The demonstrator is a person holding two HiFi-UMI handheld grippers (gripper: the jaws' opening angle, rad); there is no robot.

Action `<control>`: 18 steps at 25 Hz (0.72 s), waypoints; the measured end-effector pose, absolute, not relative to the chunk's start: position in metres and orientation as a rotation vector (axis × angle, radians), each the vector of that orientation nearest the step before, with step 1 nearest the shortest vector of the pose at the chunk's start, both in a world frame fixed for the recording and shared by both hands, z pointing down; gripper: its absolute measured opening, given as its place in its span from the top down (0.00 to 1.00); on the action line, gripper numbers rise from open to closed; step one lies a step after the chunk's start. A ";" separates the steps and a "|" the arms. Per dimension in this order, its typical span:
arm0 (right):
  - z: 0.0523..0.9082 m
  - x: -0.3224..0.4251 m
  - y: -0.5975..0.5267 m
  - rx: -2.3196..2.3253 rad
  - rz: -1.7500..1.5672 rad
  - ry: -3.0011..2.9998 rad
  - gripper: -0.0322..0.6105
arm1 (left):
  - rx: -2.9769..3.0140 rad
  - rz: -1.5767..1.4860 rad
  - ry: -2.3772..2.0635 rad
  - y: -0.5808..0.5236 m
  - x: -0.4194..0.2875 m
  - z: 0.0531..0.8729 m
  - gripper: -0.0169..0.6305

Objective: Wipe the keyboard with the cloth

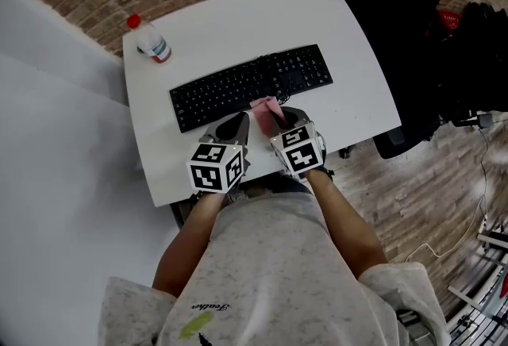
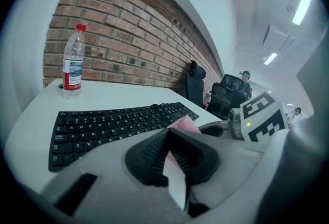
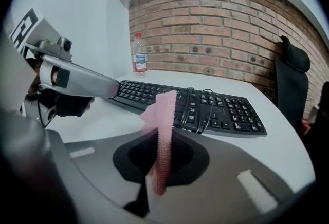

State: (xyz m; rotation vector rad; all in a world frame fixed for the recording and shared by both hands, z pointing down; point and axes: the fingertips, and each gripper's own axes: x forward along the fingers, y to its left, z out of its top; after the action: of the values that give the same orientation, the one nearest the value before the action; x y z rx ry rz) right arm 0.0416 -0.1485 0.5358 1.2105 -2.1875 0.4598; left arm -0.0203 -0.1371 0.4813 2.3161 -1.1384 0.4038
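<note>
Brick-walled room, white tabletop (image 1: 238, 19): our right gripper (image 3: 161, 159) clamps the soft, limp cloth (image 3: 165, 110) by one fold between its jaws; left gripper (image 2: 168, 133), jaws apparently meeting empty, hovers near the keyboard (image 1: 250, 86).

- It looks like an office: a black keyboard (image 1: 238, 86) lies on a white tabletop (image 1: 349, 35).
- A black office chair (image 3: 290, 81) stands by a brick wall (image 3: 205, 22).
- Strip lights (image 2: 302, 4) are on the ceiling.
</note>
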 end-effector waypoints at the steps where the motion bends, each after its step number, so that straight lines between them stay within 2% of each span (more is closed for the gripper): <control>1: 0.536 0.045 -0.149 1.216 0.462 -2.185 0.91 | 2.319 0.406 -1.132 -0.138 -0.017 0.482 0.98; 18: 0.538 0.093 -0.154 1.279 0.490 -2.150 0.91 | 2.342 0.406 -1.054 -0.148 0.029 0.480 0.98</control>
State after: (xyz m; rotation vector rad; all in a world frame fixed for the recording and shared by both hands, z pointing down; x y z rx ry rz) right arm 0.0931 -0.1538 0.5379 1.2786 -2.1500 0.4904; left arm 0.0294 -0.1477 0.4800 2.3424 -1.0544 0.4059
